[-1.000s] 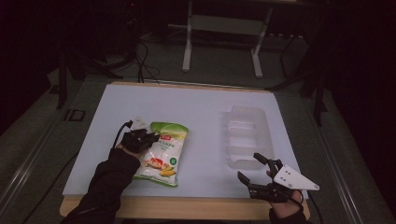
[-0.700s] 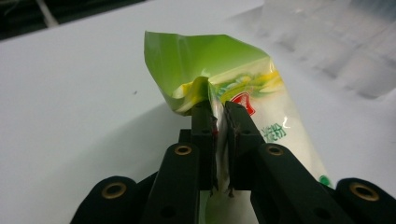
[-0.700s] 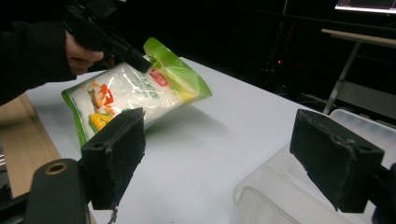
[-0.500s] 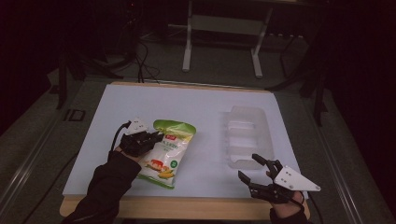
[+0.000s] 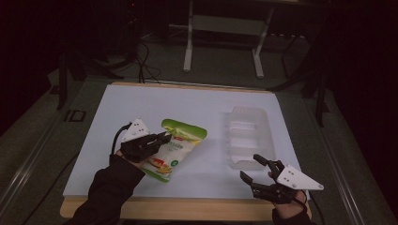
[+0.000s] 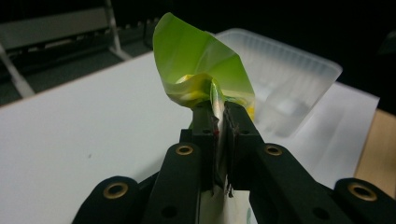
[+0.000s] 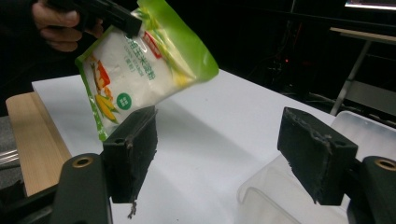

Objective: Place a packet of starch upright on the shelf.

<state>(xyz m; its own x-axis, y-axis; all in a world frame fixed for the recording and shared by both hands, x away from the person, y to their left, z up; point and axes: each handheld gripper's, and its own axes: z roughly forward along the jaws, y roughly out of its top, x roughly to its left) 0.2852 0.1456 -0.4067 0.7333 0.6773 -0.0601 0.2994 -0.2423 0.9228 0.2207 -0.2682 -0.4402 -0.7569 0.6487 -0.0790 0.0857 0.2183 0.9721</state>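
While the white table sheet (image 5: 141, 108) carries two loose items, count is as follows: one green-and-white plastic snack pouch (image 5: 176, 146) with corn printed on its front, one clear ribbed plastic tray (image 5: 248, 136), two hand-held grippers.

Left gripper (image 5: 162, 139): jaws clenched on an edge of the pouch. Left gripper view shows the film pinched flat between both pads, with the green top of the pouch (image 6: 201, 65) folded up and over past the fingertips. Right gripper view shows the pouch (image 7: 140, 65) hanging tilted from that grip, clear of the table sheet (image 7: 210, 135), printed face toward the camera.

Right gripper (image 5: 256, 171): jaws parted, nothing between the pads (image 7: 135, 149); they have just been closing a little. It sits at the near right edge of the table, just beside the near end of the tray (image 7: 280, 196), not touching it as far as can be told.

Pouch position: left of centre, well apart from the tray. Tray empty-looking, long axis running away from the person.

Surroundings: wooden table edge (image 5: 187, 208) under the sheet, grey metal frame legs (image 5: 190, 42) on the floor behind, dark cables (image 5: 143, 61) near the far left corner. Open sheet lies between pouch and tray.
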